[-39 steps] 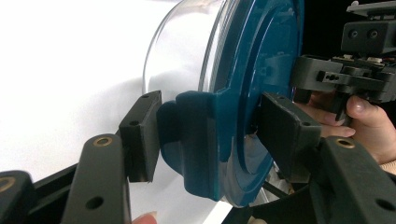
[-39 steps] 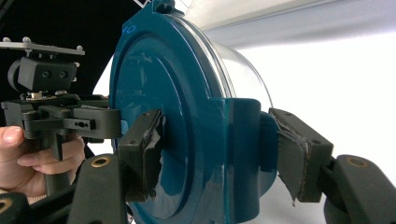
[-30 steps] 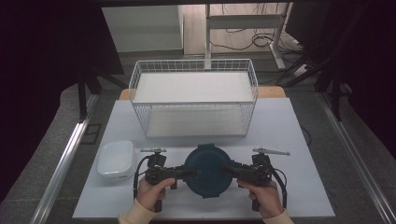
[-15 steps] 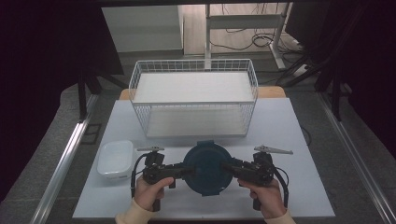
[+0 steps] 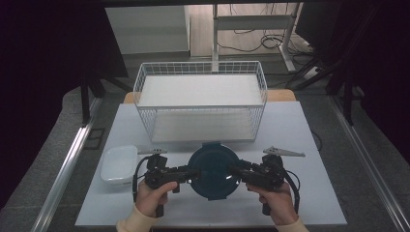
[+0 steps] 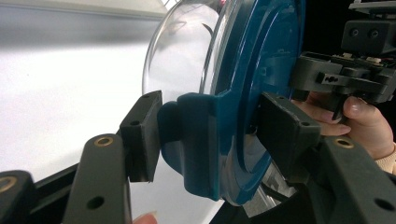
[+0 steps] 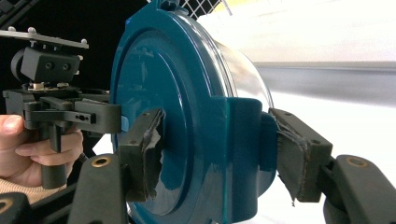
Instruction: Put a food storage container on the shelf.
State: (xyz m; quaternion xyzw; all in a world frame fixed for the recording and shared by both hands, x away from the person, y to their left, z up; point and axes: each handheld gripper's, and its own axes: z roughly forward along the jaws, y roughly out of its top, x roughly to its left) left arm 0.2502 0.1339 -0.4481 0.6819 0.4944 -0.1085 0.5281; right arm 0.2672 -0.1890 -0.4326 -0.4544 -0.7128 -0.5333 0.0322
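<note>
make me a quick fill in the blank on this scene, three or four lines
1. The lid on the round clear container is dark ____.
2. The left gripper and the right gripper each clamp a side ____ of that lid.
3. The wire basket stands ____ the container.
4. The small white tub lies at the container's ____.

Missing words: teal; latch; behind; left

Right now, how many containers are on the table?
3: a white wire basket at the back, a small white rectangular tub front left, and a clear round bowl with a teal lid gripped between both grippers.
</note>
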